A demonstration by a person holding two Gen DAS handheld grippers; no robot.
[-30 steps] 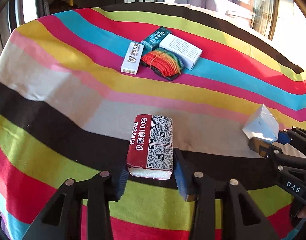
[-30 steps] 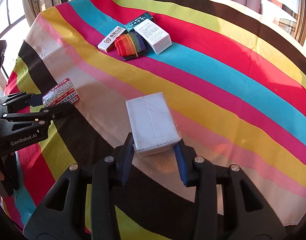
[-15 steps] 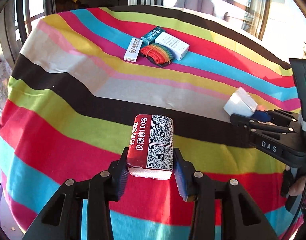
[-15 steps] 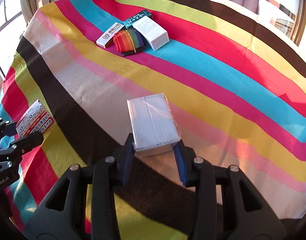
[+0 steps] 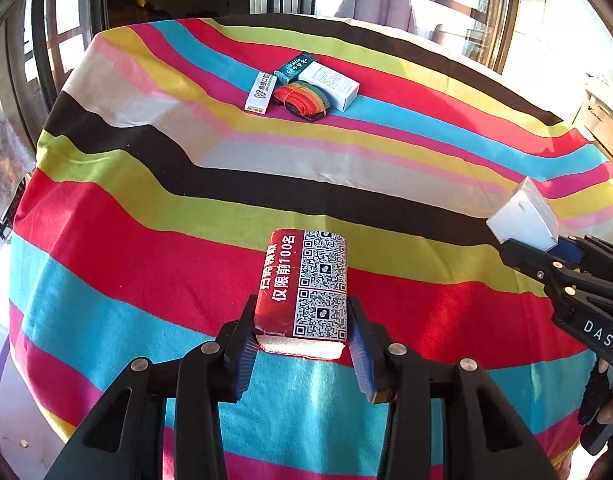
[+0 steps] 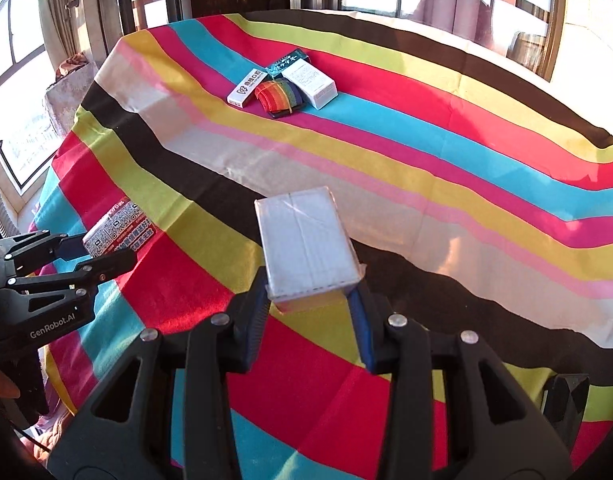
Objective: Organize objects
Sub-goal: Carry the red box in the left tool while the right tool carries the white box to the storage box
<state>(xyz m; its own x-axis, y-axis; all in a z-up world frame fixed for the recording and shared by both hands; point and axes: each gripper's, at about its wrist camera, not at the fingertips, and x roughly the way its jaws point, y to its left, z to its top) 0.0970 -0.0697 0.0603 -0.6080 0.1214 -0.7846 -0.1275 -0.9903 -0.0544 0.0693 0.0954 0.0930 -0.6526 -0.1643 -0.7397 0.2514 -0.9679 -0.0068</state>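
Observation:
My left gripper [image 5: 302,344] is shut on a red tissue pack with QR codes [image 5: 306,284], held above the near side of the striped tablecloth [image 5: 146,240]. My right gripper [image 6: 310,304] is shut on a white box [image 6: 306,246], also held in the air. The red tissue pack also shows in the right wrist view [image 6: 114,232], at the left, and the white box also shows in the left wrist view [image 5: 522,218], at the right. At the far side lie a narrow white box [image 5: 260,93], a teal box [image 5: 294,67], a wide white box [image 5: 330,85] and a rainbow strap bundle [image 5: 302,98], close together.
The table's edges fall away at left and near. Windows and a curtain stand behind the table. A white appliance [image 5: 602,116] sits off the right edge.
Both grippers have pulled back and up from the table with their loads still held. The object group now appears farther away, and more of the cloth's near edge shows.

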